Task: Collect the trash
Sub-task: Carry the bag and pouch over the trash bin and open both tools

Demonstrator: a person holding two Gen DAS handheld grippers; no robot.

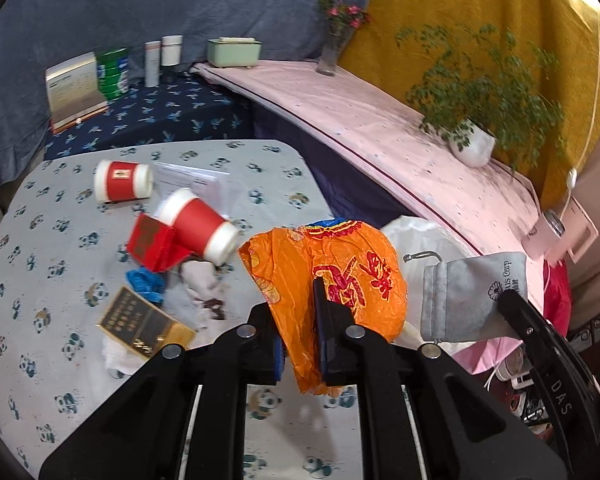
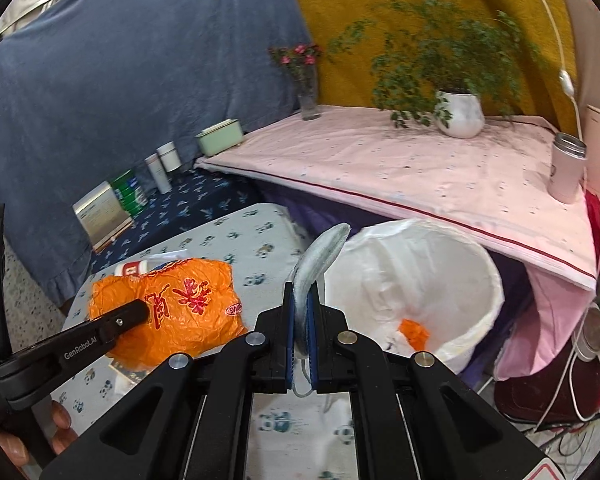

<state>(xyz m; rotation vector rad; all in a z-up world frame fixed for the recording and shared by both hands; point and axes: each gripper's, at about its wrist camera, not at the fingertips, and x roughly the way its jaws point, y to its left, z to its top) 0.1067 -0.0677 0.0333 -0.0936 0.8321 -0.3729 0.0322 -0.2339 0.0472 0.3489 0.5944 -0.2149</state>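
So both tools are loaded. L gripper (image 1: 300, 344) is clamped on the orange bag (image 1: 332, 288), pads biting a fold at its lower middle; rest of the bag stands up crumpled beyond the jaws. R gripper (image 2: 302, 344) is clamped on the grey pouch (image 2: 316, 260), seen edge-on in its own view, with the pouch's cord dangling below the pads.

Handling, as a judgement: bag is thin plastic film, v. light, slick, no stiffness, so it flops and can slide out of a shallow pinch; best held by a bunched fold, as it is. Pouch looks like soft felt w/ drawstring, light, grippy; hold by the flat body, not the cord.

Where: both items hang over the near right part of the panda-cloth table (image 1: 40, 320). Bin (image 2: 416, 292), white liner, sits just right of the table below the pink shelf (image 2: 420, 168), w/ an orange scrap already inside. Pouch is nearer the bin than the bag.

Pose: both grippers point forward and down, side by side, L one left of R. Fingers of a hand (image 2: 60, 436) show at the L handle.

Cups (image 1: 160, 208), red box & gold box lie far left on the table, uncollected.
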